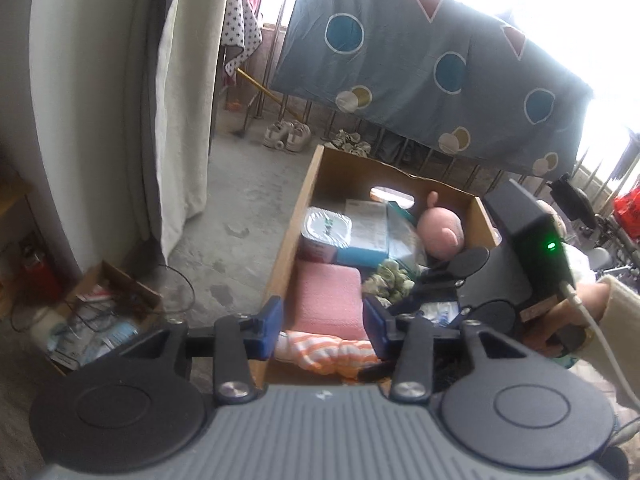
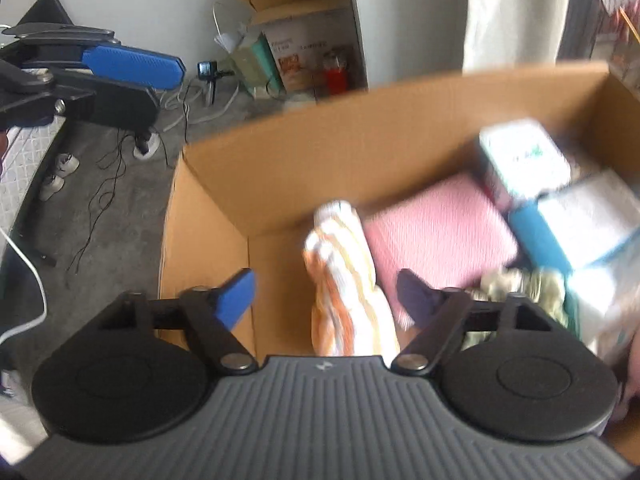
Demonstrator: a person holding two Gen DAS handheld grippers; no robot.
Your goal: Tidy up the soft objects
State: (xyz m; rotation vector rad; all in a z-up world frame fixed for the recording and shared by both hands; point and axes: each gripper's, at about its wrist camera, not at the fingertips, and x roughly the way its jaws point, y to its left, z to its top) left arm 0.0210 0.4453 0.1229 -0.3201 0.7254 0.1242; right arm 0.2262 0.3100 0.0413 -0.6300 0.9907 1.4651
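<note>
A cardboard box [image 1: 296,220] [image 2: 320,152] holds soft things: an orange-and-white striped cloth [image 1: 328,354] [image 2: 344,276], a folded pink towel [image 1: 332,300] [image 2: 440,232], a pink plush toy [image 1: 440,232], a greenish patterned cloth [image 1: 390,280] [image 2: 516,284], a wipes pack [image 1: 326,228] [image 2: 524,156] and blue tissue packs [image 1: 364,240] [image 2: 576,228]. My left gripper [image 1: 324,328] is open and empty, hovering above the striped cloth and towel. My right gripper [image 2: 326,296] is open and empty over the striped cloth inside the box. It also shows in the left wrist view [image 1: 520,248].
A grey concrete floor [image 1: 240,208] surrounds the box. A small cardboard box of clutter [image 1: 100,312] sits at the left. A white curtain [image 1: 180,120] hangs behind. Cables [image 2: 100,200], stacked boxes [image 2: 296,40] and shoes [image 1: 286,134] lie around. A patterned sheet [image 1: 420,64] hangs on a railing.
</note>
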